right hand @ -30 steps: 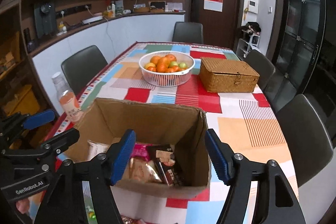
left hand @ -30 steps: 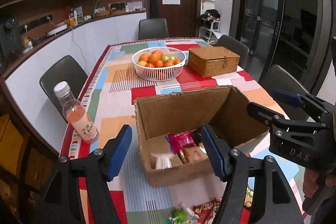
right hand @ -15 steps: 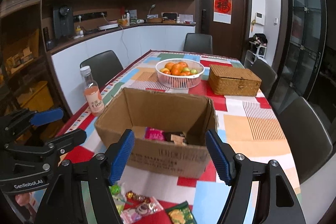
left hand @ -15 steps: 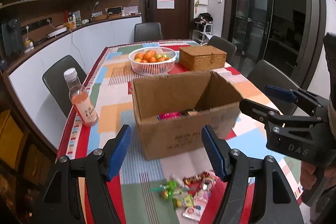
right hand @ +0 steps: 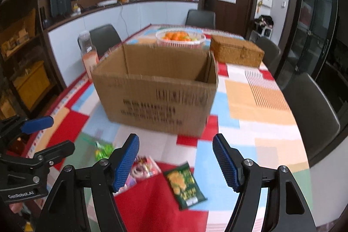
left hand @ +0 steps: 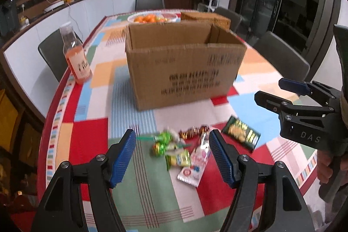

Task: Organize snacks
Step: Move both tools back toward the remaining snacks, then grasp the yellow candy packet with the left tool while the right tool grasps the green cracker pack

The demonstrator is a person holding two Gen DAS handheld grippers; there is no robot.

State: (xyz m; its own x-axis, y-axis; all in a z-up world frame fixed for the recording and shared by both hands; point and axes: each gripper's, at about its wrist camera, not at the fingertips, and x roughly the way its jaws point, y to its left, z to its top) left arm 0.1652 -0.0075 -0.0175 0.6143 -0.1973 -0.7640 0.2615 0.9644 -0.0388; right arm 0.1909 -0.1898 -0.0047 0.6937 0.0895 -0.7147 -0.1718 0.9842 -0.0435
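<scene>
An open cardboard box (left hand: 184, 71) (right hand: 156, 90) stands mid-table; its inside is hidden from here. In front of it lie loose snacks: green-wrapped lollipops (left hand: 163, 141) (right hand: 104, 150), a yellow-green packet (left hand: 177, 159), brown-wrapped candies (left hand: 192, 131), a pink-white packet (left hand: 196, 161) (right hand: 144, 167) and a dark green chip packet (left hand: 241, 134) (right hand: 184, 183). My left gripper (left hand: 171, 156) hangs open above the lollipops and small packets, holding nothing. My right gripper (right hand: 176, 161) hangs open above the chip packet, empty, seen at the right in the left wrist view (left hand: 280, 92).
A bottle of pink drink (left hand: 76, 55) (right hand: 89, 55) stands at the left table edge. Behind the box are a white basket of oranges (right hand: 180, 37) and a wicker box (right hand: 237, 50). Dark chairs (right hand: 308, 116) ring the patchwork tablecloth (right hand: 256, 97).
Both grippers have pulled back from over the box and sunk toward the near table. The box's contents dropped out of sight and the loose snacks came into view beneath the jaws.
</scene>
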